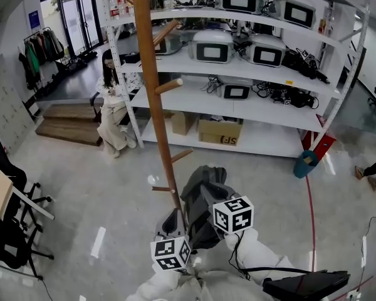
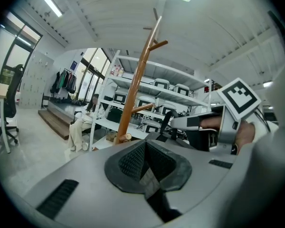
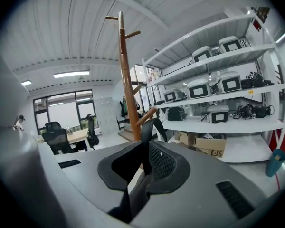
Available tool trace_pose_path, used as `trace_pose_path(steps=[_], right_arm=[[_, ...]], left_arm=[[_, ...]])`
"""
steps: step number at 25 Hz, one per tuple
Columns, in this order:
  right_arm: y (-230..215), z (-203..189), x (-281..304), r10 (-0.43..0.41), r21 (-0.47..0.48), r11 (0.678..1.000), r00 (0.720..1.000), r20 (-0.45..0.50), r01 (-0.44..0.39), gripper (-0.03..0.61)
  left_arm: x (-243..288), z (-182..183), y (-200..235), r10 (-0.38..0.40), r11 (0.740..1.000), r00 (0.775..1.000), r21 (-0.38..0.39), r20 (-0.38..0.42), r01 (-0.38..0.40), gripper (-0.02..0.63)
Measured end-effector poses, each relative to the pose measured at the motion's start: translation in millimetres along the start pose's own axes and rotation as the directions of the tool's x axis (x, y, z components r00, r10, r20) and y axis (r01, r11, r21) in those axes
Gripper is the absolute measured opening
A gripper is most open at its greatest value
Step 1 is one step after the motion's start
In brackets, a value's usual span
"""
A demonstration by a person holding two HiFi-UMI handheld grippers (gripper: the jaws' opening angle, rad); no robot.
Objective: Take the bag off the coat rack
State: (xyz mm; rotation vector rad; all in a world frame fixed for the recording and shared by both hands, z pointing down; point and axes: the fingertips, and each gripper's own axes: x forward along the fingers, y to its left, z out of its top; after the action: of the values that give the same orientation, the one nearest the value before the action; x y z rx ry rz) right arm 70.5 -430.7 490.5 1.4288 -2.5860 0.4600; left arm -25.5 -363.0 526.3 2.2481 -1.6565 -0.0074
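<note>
A tall wooden coat rack (image 1: 153, 86) stands on the floor before me, its pole (image 2: 137, 84) and pegs (image 3: 127, 75) rising in both gripper views. A grey bag (image 1: 203, 196) sits low to the right of the pole. My right gripper (image 3: 145, 161) is shut on the bag's black strap (image 3: 151, 127), which loops up beside a lower peg. My left gripper (image 2: 145, 163) is shut against the bag's grey fabric at its lower left (image 1: 174, 229). The right gripper (image 2: 199, 125) shows just right of the left one. Whether the strap still rests on a peg is hidden.
White shelving (image 1: 250, 102) with monitors and cables fills the back, with cardboard boxes (image 1: 219, 130) on its bottom shelf. A person (image 1: 113, 108) sits left of the rack by wooden steps. Office chairs (image 1: 12, 231) stand at far left, a teal bin (image 1: 305, 163) at right.
</note>
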Motion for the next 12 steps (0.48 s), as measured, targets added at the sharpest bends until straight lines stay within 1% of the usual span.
trace_pose_path(steps=[4,12], right_arm=[[10.5,-21.1,-16.1,0.022,0.012,1.0,0.999,-0.026,-0.021,0.048],[22.9,-47.9,-38.5,0.05,0.037,0.998,0.998,-0.048,-0.049,0.048]], left_arm=[[-12.5,-5.0,-10.7,0.014,1.0,1.0,-0.008,-0.006,-0.014,0.001],[-39.3,-18.2,-24.6,0.026,1.0,0.999,0.018,-0.034,-0.025,0.0]])
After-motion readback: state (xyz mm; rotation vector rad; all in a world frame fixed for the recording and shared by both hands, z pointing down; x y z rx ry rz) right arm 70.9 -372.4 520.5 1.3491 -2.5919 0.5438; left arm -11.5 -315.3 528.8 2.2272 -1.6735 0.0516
